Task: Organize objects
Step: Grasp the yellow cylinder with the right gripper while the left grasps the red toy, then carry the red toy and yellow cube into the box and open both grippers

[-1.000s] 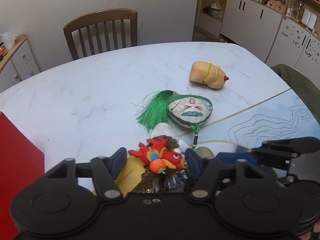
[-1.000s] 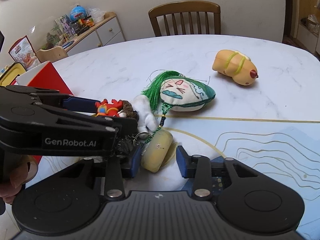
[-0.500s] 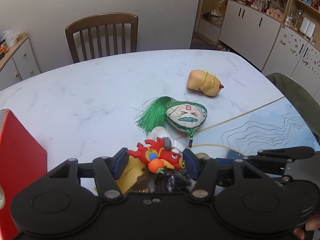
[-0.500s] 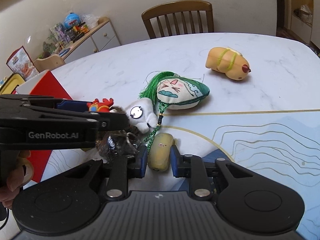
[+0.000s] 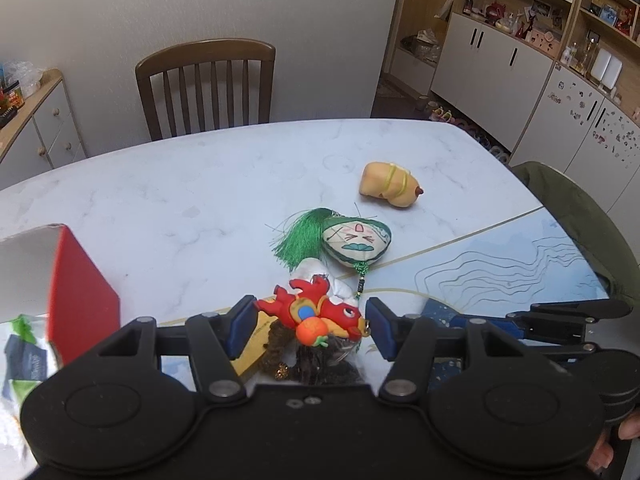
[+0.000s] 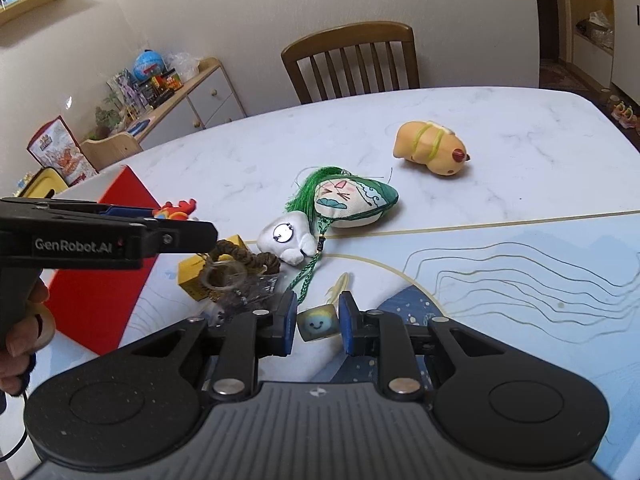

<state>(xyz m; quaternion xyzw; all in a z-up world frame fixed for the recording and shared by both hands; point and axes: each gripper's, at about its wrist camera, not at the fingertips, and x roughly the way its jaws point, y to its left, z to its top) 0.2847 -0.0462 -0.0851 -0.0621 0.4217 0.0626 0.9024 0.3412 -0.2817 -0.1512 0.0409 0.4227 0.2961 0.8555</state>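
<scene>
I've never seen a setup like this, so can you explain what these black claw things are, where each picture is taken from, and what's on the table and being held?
These are two hand-held grippers, each with a camera looking along its fingers; a person squeezes the handles. One picture is from the left gripper, the other from the right gripper.

The left gripper holds a red dragon charm with a dark braided bundle hanging under it. The right gripper is shut on a small yellow block with a smiley face.

On the marble table lie a green tasselled pouch with a drawn face, a white tooth-shaped toy, a tan squishy toy and, to the left, a red box.
</scene>
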